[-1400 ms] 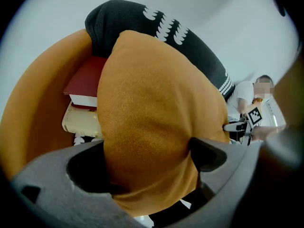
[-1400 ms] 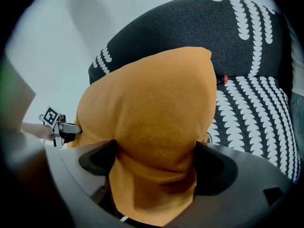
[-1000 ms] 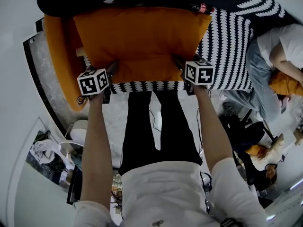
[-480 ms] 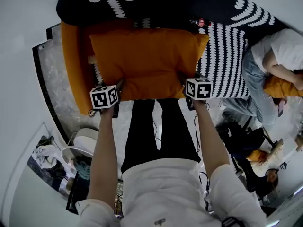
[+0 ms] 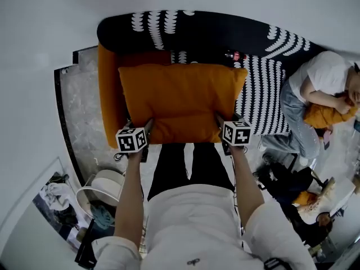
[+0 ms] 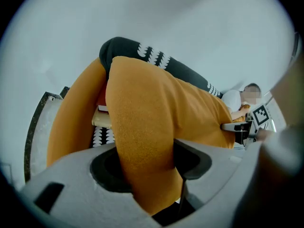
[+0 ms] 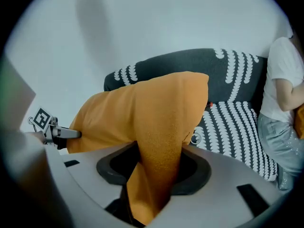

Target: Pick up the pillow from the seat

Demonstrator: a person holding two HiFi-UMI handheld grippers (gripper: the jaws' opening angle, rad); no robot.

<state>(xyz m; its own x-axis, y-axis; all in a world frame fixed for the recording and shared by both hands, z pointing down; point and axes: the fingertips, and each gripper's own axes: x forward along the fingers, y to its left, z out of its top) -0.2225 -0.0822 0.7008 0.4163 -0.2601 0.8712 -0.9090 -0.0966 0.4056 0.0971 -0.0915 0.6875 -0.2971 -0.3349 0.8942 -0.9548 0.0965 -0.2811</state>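
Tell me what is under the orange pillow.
Below the pillow the patterned seat shows at its right, another orange cushion at its left. Whatever lies beneath its middle is covered.

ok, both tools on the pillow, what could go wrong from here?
The left tool has jaws closing on only the pillow edge; soft fabric could slip out. The right tool also pinches just a fold, so the pillow may sag or twist. A bottle lies on the sofa beyond it; a swing could knock it.
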